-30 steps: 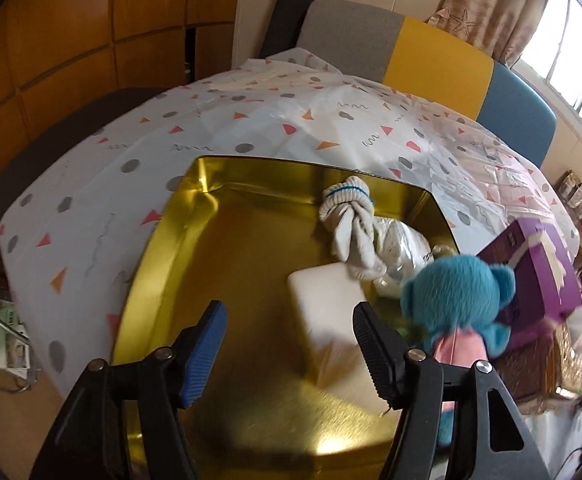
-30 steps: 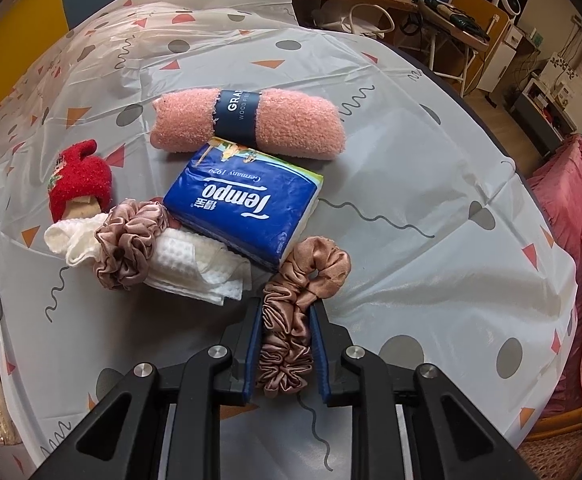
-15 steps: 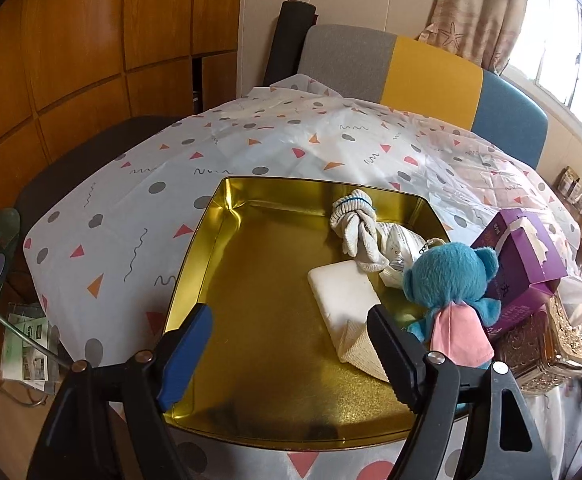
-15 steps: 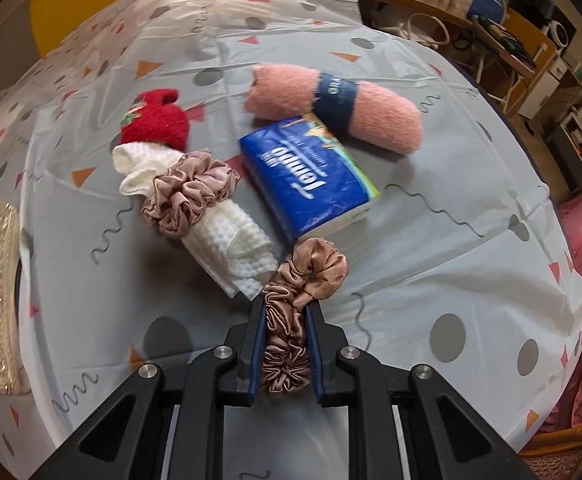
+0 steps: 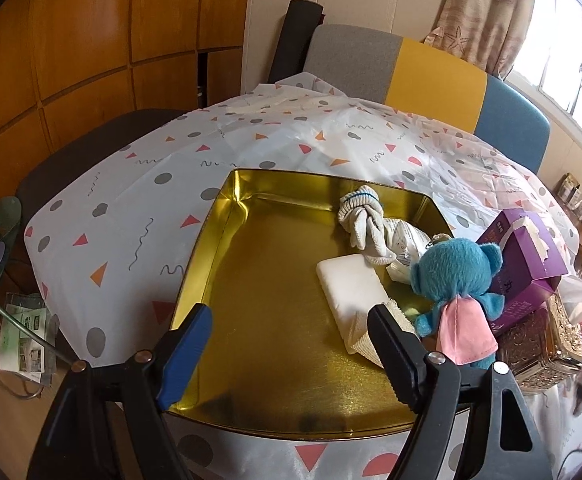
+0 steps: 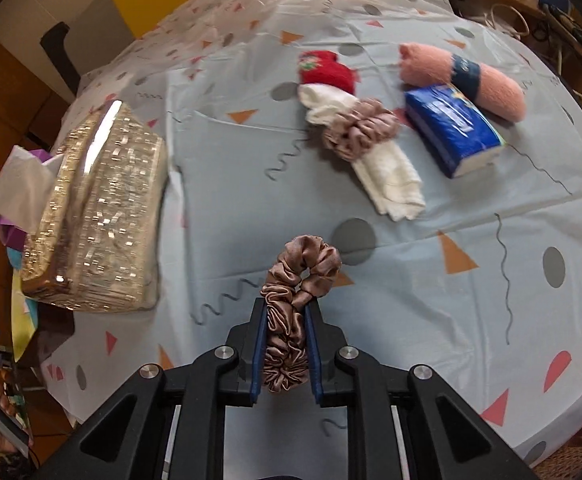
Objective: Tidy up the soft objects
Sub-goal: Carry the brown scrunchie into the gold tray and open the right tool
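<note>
My right gripper [image 6: 285,312] is shut on a brown satin scrunchie [image 6: 297,276] and holds it above the table. Beyond it lie a second scrunchie [image 6: 359,128] on a white cloth [image 6: 391,178], a red sock [image 6: 325,70], a blue tissue pack [image 6: 451,128] and a pink rolled towel [image 6: 463,78]. My left gripper [image 5: 291,324] is open and empty over the near side of a gold tray [image 5: 211,240]. In the tray lie a white sponge [image 5: 351,288], a rolled white sock [image 5: 365,220] and a blue plush bear [image 5: 457,280].
A gold glittery box [image 6: 95,208] stands left in the right wrist view, also right of the tray [image 5: 539,344]. A purple tissue box [image 5: 527,256] sits behind the bear. A striped chair [image 5: 431,76] stands past the table's far edge. Wooden wall panels are at left.
My right gripper has swung left with the scrunchie, bringing the gold box into view. My left gripper has pulled back and up from the tray.
</note>
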A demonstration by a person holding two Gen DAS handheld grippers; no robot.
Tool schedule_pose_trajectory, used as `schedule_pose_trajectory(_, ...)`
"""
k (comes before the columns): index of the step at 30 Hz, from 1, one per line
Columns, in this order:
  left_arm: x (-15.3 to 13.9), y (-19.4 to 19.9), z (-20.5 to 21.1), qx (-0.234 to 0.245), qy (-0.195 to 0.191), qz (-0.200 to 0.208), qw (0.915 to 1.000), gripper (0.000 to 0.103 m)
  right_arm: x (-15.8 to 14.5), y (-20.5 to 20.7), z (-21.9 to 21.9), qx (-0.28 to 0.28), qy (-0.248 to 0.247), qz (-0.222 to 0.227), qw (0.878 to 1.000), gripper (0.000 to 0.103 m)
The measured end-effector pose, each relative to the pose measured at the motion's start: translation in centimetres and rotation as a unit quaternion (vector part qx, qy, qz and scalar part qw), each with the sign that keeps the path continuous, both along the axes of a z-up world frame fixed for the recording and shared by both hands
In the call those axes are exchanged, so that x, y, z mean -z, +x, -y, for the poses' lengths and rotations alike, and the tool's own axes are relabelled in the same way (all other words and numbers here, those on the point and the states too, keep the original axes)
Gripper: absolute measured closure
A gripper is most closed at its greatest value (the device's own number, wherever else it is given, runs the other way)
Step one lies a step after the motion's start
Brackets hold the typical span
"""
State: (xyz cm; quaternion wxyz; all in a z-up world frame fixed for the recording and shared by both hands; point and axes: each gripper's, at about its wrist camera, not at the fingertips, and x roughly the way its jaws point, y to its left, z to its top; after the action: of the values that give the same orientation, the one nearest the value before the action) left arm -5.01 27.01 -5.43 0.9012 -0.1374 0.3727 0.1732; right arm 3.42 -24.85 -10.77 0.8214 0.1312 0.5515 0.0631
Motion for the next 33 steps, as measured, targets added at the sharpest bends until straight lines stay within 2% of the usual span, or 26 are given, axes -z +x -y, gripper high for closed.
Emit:
schedule_pose_trajectory(6, -0.2, -0.5, -0.4, -0.006, 0.0, 0.003, 1.0, 0.017, -5.1, 1.3, -3.4, -0.017, 0.006, 0.088, 0.996, 0.087)
schedule_pose_trajectory(11, -0.2, -0.7, -0.8, -0.012, -0.004, 0.005, 0.9999, 0.017, -10.7, 4.5, -6.7, -0.042, 0.005, 0.151, 0.988, 0.087)
schedule_pose_trajectory(13, -0.3, -1.1, -1.2, -0.02, -0.007, 0.011, 0.9997, 0.017, -13.4, 4.6, -9.8, -0.076, 0.013, 0.185, 0.98, 0.087)
schedule_pose_trajectory(16, -0.5, -1.3, -1.7, -0.026, -0.005, 0.015, 0.9995, 0.017, -16.8, 3.9, -15.9, -0.154, 0.03, 0.231, 0.96, 0.086)
schedule_pose_trajectory(19, -0.7, -1.9, -2.2, -0.034, -0.003, 0.019, 0.9992, 0.017, -17.9, 2.8, -22.8, -0.236, 0.05, 0.237, 0.941, 0.086)
schedule_pose_trajectory(22, -0.9, -2.5, -2.9, -0.045, -0.002, 0.023, 0.9987, 0.017, -16.0, 2.0, -29.5, -0.307, 0.055, 0.202, 0.928, 0.085)
schedule_pose_trajectory(26, -0.8, -3.3, -4.1, -0.063, -0.003, 0.024, 0.9977, 0.016, -10.8, 0.6, -36.9, -0.374, 0.06, 0.139, 0.915, 0.083)
schedule_pose_trajectory(29, -0.7, -3.9, -4.8, -0.073, -0.002, 0.024, 0.9971, 0.015, -7.0, -0.3, -40.5, -0.412, 0.064, 0.084, 0.905, 0.081)
schedule_pose_trajectory(31, -0.6, -4.1, -5.1, -0.077, -0.002, 0.024, 0.9967, 0.015, -4.6, -1.1, -41.3, -0.425, 0.059, 0.055, 0.902, 0.079)
schedule_pose_trajectory(33, -0.4, -4.2, -5.2, -0.08, -0.002, 0.023, 0.9966, 0.015, -3.0, -1.5, -41.5, -0.426, 0.056, 0.033, 0.902, 0.072)
